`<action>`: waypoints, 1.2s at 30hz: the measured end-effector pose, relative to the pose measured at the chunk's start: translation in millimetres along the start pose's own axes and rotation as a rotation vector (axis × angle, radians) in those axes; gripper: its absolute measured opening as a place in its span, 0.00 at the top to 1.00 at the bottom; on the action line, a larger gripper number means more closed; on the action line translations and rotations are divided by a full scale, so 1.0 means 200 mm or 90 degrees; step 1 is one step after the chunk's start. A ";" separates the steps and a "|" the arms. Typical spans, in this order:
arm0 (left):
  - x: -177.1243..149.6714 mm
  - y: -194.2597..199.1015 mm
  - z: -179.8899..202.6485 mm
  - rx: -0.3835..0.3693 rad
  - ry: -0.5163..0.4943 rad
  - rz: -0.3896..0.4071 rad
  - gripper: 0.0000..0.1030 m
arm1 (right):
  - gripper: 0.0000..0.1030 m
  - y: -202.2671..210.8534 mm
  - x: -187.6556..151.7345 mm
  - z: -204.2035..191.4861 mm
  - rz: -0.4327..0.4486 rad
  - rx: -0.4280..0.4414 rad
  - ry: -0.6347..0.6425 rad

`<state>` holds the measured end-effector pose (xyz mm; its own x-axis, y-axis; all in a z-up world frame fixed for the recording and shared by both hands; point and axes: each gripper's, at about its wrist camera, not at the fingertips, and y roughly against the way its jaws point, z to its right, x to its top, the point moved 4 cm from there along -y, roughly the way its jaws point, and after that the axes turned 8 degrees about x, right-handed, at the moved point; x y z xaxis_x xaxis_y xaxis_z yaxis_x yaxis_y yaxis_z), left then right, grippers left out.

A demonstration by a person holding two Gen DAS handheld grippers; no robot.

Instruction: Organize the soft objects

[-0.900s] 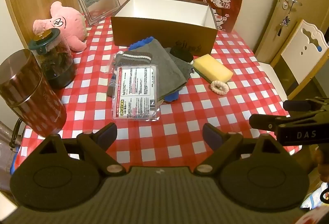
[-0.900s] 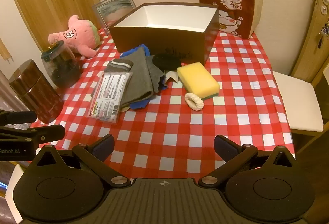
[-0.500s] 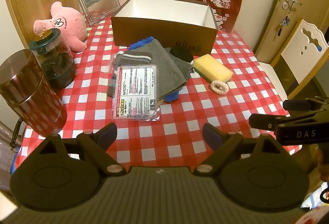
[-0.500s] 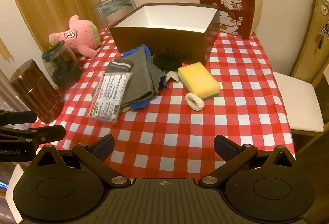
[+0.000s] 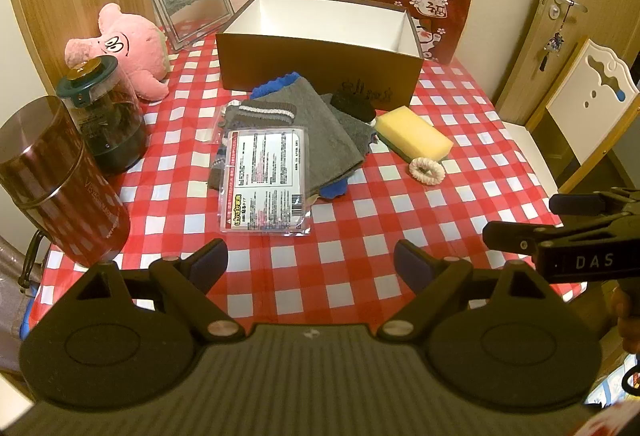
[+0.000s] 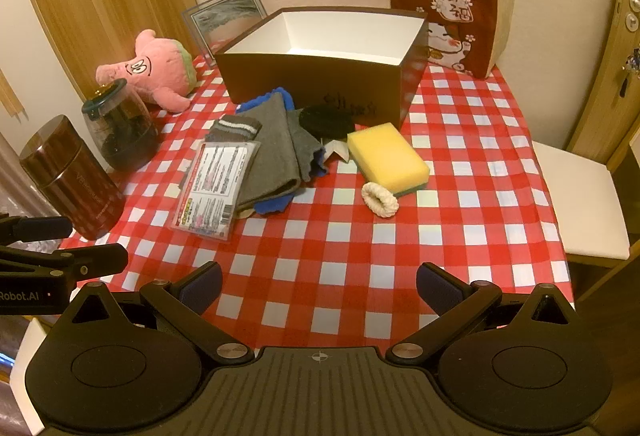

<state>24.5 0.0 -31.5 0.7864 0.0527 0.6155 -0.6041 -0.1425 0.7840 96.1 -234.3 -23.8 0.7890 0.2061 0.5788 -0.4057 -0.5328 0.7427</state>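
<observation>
An open brown box point(image 5: 320, 66) point(image 6: 316, 84) with a white inside stands at the back of the checked table. In front of it lie grey cloths point(image 5: 316, 128) point(image 6: 276, 152) over a blue one, a packaged item point(image 5: 266, 180) point(image 6: 214, 190), a yellow sponge point(image 5: 414, 134) point(image 6: 386, 158) and a white scrunchie point(image 5: 427, 171) point(image 6: 379, 199). A pink plush toy point(image 5: 128, 50) point(image 6: 160, 70) lies at the back left; a red cushion point(image 5: 424, 12) point(image 6: 452, 16) leans on the wall. My left gripper point(image 5: 310, 264) and right gripper point(image 6: 318, 286) are open and empty, over the near table edge.
A brown canister point(image 5: 60, 188) point(image 6: 72, 176) and a dark glass jar point(image 5: 104, 112) point(image 6: 120, 128) stand at the left. A picture frame point(image 5: 192, 6) leans at the back. A white chair point(image 6: 580, 204) stands to the right of the table.
</observation>
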 end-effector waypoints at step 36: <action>0.03 0.00 0.01 -0.001 0.001 0.001 0.13 | 0.00 0.00 0.01 0.01 0.001 -0.001 0.002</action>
<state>29.3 -2.2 -27.2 0.7854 0.0541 0.6166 -0.6052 -0.1415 0.7834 98.1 -234.7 -23.9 0.7869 0.2074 0.5812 -0.4076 -0.5325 0.7419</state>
